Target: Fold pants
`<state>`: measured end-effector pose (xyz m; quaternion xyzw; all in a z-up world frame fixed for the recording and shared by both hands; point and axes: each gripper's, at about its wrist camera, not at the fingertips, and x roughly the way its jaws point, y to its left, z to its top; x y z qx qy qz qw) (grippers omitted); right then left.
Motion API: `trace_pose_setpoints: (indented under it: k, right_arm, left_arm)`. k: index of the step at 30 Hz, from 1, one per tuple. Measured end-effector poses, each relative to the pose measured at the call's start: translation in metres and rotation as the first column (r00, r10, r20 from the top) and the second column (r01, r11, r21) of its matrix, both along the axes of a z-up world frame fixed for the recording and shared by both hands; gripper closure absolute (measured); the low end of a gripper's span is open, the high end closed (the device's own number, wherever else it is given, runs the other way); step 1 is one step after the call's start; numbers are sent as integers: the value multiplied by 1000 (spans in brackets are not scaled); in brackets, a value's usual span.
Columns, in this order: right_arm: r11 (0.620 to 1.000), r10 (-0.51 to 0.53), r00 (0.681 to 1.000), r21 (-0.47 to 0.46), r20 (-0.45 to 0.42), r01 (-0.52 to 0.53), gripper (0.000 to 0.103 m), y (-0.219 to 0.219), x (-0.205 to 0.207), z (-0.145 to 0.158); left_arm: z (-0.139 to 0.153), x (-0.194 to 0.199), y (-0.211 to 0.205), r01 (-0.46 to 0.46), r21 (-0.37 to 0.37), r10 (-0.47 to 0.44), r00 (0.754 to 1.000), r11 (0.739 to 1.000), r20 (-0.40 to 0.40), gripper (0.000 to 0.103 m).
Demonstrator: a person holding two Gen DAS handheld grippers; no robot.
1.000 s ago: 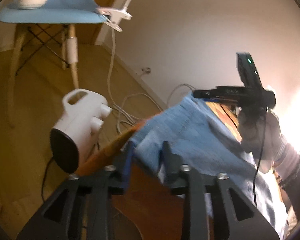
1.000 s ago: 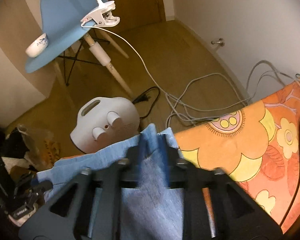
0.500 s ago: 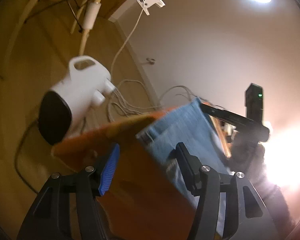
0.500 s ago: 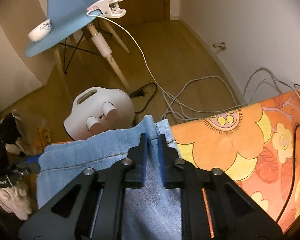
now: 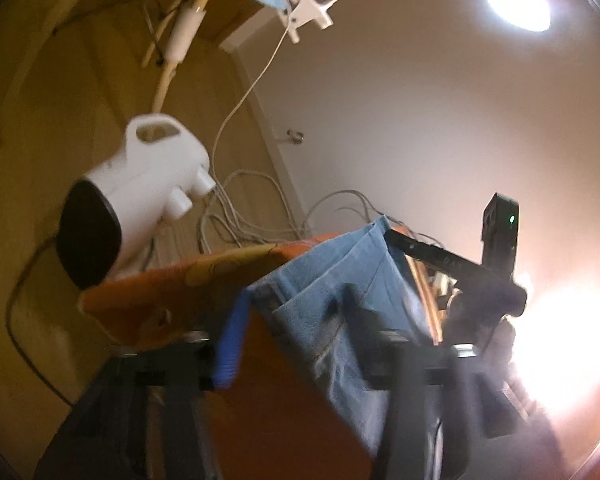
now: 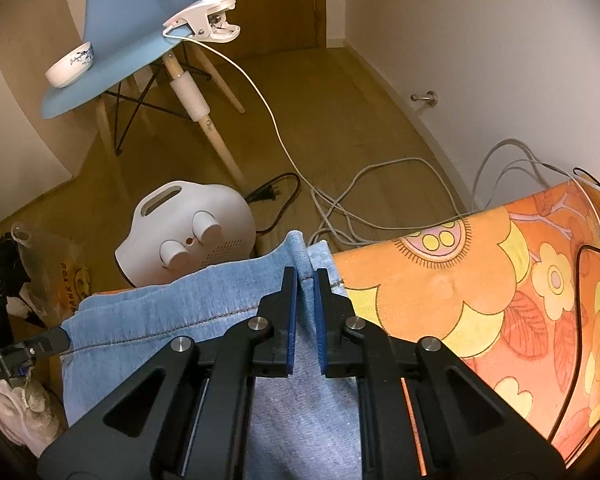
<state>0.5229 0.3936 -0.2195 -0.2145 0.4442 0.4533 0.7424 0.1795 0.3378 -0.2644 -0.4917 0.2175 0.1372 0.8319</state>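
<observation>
Light blue denim pants lie at the edge of a table under an orange flowered cloth. My right gripper is shut on a raised fold of the hem at the pants' far edge. In the left wrist view the same pants hang over the table corner. My left gripper is closing, with the near corner of the hem between its jaws and a wide gap between its pads. The picture there is blurred. The left gripper's tip shows at the pants' left corner in the right wrist view.
A white fan heater stands on the wooden floor just beyond the table edge, with loose cables beside it. Behind it is a blue chair holding a bowl and a clip lamp. A plastic bag lies left.
My right gripper's jaws closed onto the hem fold and have stayed there. My left gripper rolled and sank, opened wider, then narrowed around the hem corner.
</observation>
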Motion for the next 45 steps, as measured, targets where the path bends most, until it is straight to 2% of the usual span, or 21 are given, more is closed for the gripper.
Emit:
trace_pose_setpoints:
  k: [1,3,7,9,11,13,17,19,21,24,32,34,36,38,39,41,43,45]
  right_arm:
    - [1000,-3,1000,2,-2,3,94,0,0,0]
    - [1000,-10,1000,6,-7,10,94,-1,0,1]
    - [999,-45,999,1,14,45,92,-5,1,10]
    - [996,-83,997,12,-2,83,80,-10,4,20]
    - [994,-102,993,42,-54,104,56,-16,6,32]
    - [992,-101,986,66,-130,111,52,-19,5,41]
    - [991,-119,962,25,-247,129,50,-14,-1,42]
    - [989,-140,931,2,-337,149,47,-10,-2,34]
    - [986,-162,906,-23,-392,166,46,-5,-5,24]
    - [981,-188,882,-41,-432,189,46,2,-8,14]
    - [970,-228,904,-163,-362,180,44,26,-16,1]
    - [964,-248,907,-182,-341,195,45,27,-14,-1]
    - [958,-268,902,-189,-338,214,61,25,-13,-3]
    - [956,-275,906,-193,-322,221,84,22,-12,-4]
    - [953,-282,910,-196,-304,230,88,19,-12,-4]
    - [954,-289,901,-177,-322,243,94,12,-9,-5]
    - [952,-299,896,-167,-327,257,95,6,-7,-5]
    - [950,-307,891,-158,-335,268,95,2,-5,-5]
  left_arm:
    - [3,0,-2,-5,31,6,1000,1000,-8,80]
    - [13,1,-7,-3,97,5,1000,995,-21,85]
    - [33,2,-22,35,249,-31,999,968,-20,88]
    - [45,4,-32,77,316,-76,997,946,-15,88]
    - [55,7,-45,122,382,-123,992,916,-24,89]
    - [62,10,-60,176,439,-176,984,881,-41,89]
    - [66,11,-81,243,483,-242,968,841,-66,89]
    - [67,13,-86,259,490,-255,964,832,-75,89]
    - [66,14,-90,274,498,-266,960,823,-88,89]
    - [66,17,-96,290,513,-280,955,808,-100,89]
    - [65,23,-125,378,566,-362,921,732,-146,89]
    - [65,22,-129,383,579,-366,918,720,-152,89]
    - [66,21,-129,373,589,-357,922,717,-150,89]
    - [67,18,-130,354,605,-335,930,713,-150,89]
    - [67,17,-131,341,620,-318,936,706,-153,89]
    - [69,12,-136,321,647,-288,944,691,-161,88]
    - [70,10,-139,315,662,-273,947,680,-171,76]
    - [68,5,-141,317,677,-272,946,664,-177,74]
